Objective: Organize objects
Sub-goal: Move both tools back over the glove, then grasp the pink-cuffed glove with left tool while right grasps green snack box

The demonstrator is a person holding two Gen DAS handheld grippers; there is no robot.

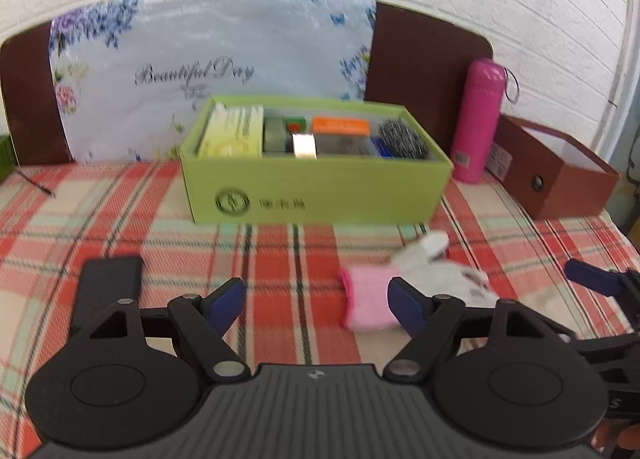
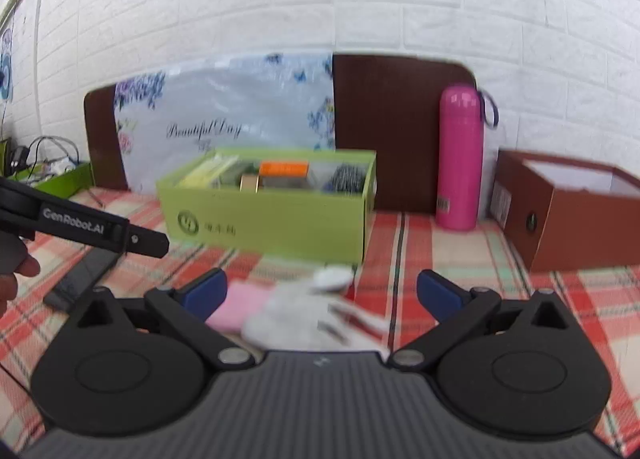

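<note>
A light green open box point(image 1: 316, 195) stands on the plaid bed and holds several small items: a yellow pack, an orange box, a tape roll and a metal scourer. In front of it lies a small pink and white cloth piece point(image 1: 372, 299). My left gripper point(image 1: 316, 299) hovers open just left of it, nothing between its jaws. In the right wrist view the cloth piece point(image 2: 280, 311) lies between and just beyond the wide-open jaws of my right gripper point(image 2: 322, 287), untouched. A black phone point(image 2: 84, 275) lies flat at the left.
A pink bottle point(image 2: 460, 159) stands upright right of the green box point(image 2: 272, 219). An open brown box point(image 2: 580, 219) sits at the far right. A floral pillow point(image 1: 212, 71) leans on the brown headboard. A hand point(image 2: 16, 271) holds the left gripper's body point(image 2: 100, 231).
</note>
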